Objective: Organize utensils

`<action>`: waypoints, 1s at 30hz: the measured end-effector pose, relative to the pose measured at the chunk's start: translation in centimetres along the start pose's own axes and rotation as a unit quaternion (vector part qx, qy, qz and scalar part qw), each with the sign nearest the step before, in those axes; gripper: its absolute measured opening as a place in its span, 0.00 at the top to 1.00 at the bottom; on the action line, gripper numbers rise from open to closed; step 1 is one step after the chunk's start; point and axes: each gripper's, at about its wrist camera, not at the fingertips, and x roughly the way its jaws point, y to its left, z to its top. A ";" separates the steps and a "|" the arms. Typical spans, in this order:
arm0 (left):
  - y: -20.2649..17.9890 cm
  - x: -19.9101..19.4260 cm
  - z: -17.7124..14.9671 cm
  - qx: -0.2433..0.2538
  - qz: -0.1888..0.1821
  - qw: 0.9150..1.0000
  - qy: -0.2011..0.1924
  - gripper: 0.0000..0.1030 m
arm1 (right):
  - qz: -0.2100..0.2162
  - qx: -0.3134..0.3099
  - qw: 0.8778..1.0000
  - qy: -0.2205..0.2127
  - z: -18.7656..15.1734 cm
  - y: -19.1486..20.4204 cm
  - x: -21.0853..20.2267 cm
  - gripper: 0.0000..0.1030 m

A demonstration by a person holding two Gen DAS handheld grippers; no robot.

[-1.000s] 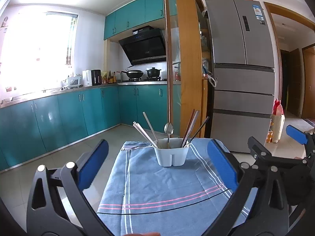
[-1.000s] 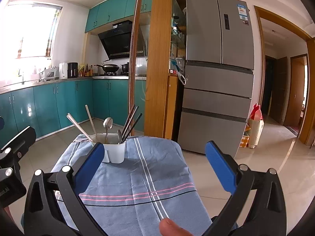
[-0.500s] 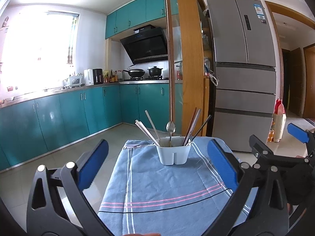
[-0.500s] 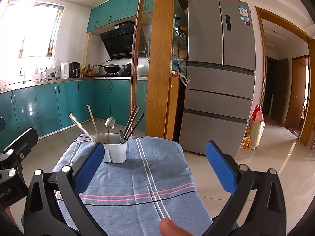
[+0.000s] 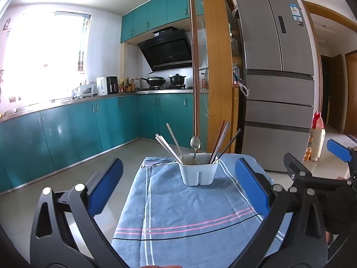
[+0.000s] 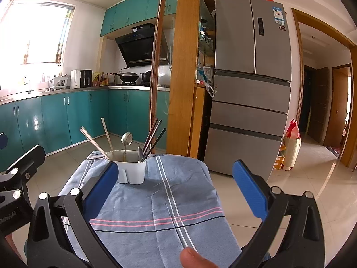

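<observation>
Both hand-held grippers hang spread wide, holding nothing: the left gripper (image 5: 178, 185) and right gripper (image 6: 176, 185). Ahead of the left gripper's blue pads, on the blue striped cloth (image 5: 189, 212), stands the white plastic divided utensil holder (image 5: 198, 171), well apart, holding pale chopsticks (image 5: 166, 148), a steel spoon (image 5: 195, 144) and dark chopsticks (image 5: 221, 139)

The left hand-held gripper (image 5: 178, 185) is held level and pointing forward, its blue-padded fingers (image 5: 107, 186) spread wide with nothing between them. The right hand-held gripper (image 6: 175, 186) sits just beside it at about the same height, equally wide apart and empty (each shows at the edge of the other's view). A fingertip (image 6: 196, 258) shows at the bottom of the right wrist view.
</observation>
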 end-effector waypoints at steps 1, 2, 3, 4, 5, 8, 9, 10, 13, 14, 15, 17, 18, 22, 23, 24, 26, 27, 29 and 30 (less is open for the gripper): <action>0.1 0.0 0.0 0.000 0.001 1.000 0.001 0.04 | 0.001 0.001 1.000 0.000 0.0 0.0 0.0 0.03; 0.1 0.0 0.0 0.000 0.001 1.000 0.001 0.04 | 0.001 0.001 1.000 -0.001 0.0 0.0 0.0 0.03; 0.1 -0.1 0.0 0.000 0.001 1.000 0.001 0.04 | 0.002 0.002 1.000 -0.001 0.0 -0.1 0.0 0.03; 0.1 -0.1 0.0 0.000 0.001 1.000 0.001 0.04 | 0.003 0.003 1.000 -0.001 0.0 -0.1 0.0 0.03; 0.1 -0.1 0.0 0.000 0.001 1.000 0.001 0.04 | 0.003 0.004 1.000 0.000 0.0 -0.2 0.0 0.03; 0.1 -0.1 0.0 0.000 0.001 1.000 0.001 0.04 | 0.003 0.003 1.000 0.001 -0.1 -0.2 0.0 0.03; 0.0 -0.1 0.0 0.000 0.001 1.000 0.002 0.04 | 0.004 0.004 1.000 0.001 -0.1 -0.2 0.1 0.03; 0.0 0.0 -0.1 0.000 0.001 1.000 0.003 0.04 | 0.004 0.004 1.000 0.000 -0.1 -0.2 0.0 0.03; 0.0 0.0 -0.1 0.001 0.002 1.000 0.003 0.04 | 0.004 0.004 1.000 -0.001 -0.1 -0.3 0.0 0.03; 0.1 0.0 -0.1 0.001 0.002 1.000 0.003 0.04 | 0.004 0.004 1.000 -0.001 -0.1 -0.3 -0.1 0.03; 0.1 0.0 -0.1 0.001 0.002 1.000 0.003 0.04 | 0.004 0.005 1.000 -0.002 -0.1 -0.4 -0.1 0.03; 0.1 0.0 -0.1 0.001 0.002 1.000 0.003 0.04 | 0.005 0.006 1.000 -0.001 -0.1 -0.4 -0.1 0.03; 0.1 0.0 -0.1 0.001 0.002 1.000 0.003 0.04 | 0.006 0.006 1.000 -0.001 -0.2 -0.4 -0.1 0.03; 0.0 0.0 -0.2 0.003 0.001 1.000 0.004 0.04 | 0.006 0.007 1.000 0.000 -0.2 -0.5 -0.2 0.03; 0.0 0.1 -0.2 0.002 0.001 1.000 0.004 0.04 | 0.006 0.007 1.000 0.000 -0.2 -0.5 -0.2 0.03; -0.1 0.1 -0.3 0.003 0.001 1.000 0.004 0.04 | 0.007 0.007 1.000 0.000 -0.2 -0.5 -0.2 0.03; -0.1 0.1 -0.4 0.003 0.002 1.000 0.006 0.04 | 0.007 0.008 1.000 0.000 -0.2 -0.5 -0.2 0.03; -0.1 0.1 -0.4 0.003 0.001 1.000 0.006 0.04 | 0.006 0.008 1.000 0.000 -0.2 -0.5 -0.2 0.03; -0.1 0.1 -0.4 0.003 0.002 1.000 0.007 0.04 | 0.007 0.008 1.000 0.000 -0.2 -0.5 -0.2 0.03; -0.1 0.2 -0.4 0.004 0.003 1.000 0.007 0.04 | 0.007 0.009 1.000 0.000 -0.2 -0.5 -0.2 0.03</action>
